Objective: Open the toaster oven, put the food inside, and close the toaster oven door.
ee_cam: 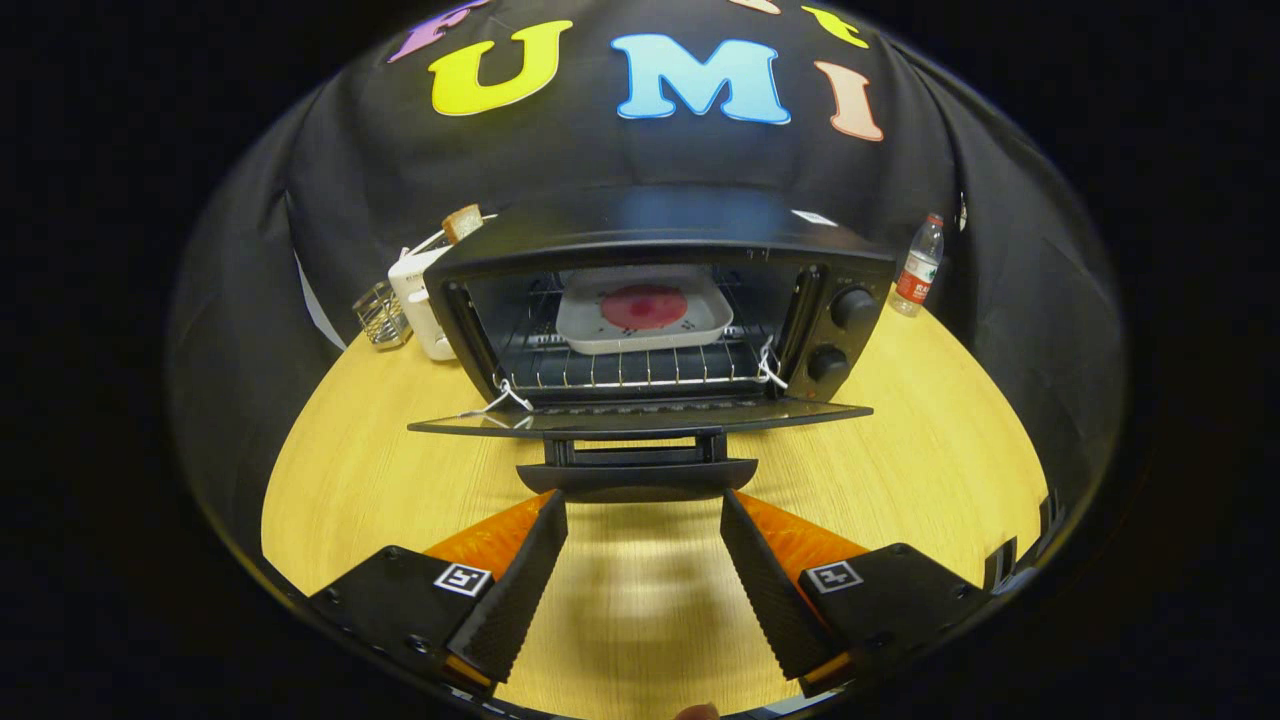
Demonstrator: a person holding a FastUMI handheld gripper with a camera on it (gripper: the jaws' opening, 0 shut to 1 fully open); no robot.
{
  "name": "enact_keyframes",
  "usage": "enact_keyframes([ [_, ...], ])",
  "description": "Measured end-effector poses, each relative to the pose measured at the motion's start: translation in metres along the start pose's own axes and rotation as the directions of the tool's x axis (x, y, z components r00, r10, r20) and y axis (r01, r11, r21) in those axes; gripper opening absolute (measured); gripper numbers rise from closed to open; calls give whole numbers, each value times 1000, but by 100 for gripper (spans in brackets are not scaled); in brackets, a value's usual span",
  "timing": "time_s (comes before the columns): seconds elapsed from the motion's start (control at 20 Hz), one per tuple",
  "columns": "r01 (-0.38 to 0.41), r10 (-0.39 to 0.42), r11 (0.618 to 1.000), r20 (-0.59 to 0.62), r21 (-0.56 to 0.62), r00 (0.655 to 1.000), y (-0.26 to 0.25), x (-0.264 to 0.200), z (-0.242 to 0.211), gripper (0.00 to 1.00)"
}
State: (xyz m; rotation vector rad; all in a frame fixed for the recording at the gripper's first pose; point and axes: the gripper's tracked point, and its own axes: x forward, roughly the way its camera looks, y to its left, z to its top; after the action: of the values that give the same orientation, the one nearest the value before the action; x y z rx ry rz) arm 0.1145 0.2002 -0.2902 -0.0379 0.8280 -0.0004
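With its fingers spread apart and holding nothing, the gripper (643, 500) sits just under the door handle (637, 476), seemingly placed to lift the lowered door (640, 417) shut. Beyond, the toaster oven (660, 310) already holds the food tray (645, 312) on its rack.

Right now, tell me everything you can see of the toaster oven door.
The toaster oven door is a dark, glossy panel, seemingly glass, folded fully down and lying about level, hinged at the oven's lower front edge. A black bar handle juts from its outer edge toward the gripper, whose open fingers stand wide apart just at the handle's ends; whether they touch it I cannot tell. White string loops hang at both hinge corners. It overhangs the wooden table.
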Motion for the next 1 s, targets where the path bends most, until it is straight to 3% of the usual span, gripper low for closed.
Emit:
enact_keyframes([
  [0.45, 13, 17, 992, 238, -122, 971, 5, -36, 62, 99],
  [0.7, 3, 25, 997, 348, -78, 937, -8, -74, 83, 98],
  [1.0, 31, -7, 999, 498, -40, 867, -46, -127, 106, 98],
])
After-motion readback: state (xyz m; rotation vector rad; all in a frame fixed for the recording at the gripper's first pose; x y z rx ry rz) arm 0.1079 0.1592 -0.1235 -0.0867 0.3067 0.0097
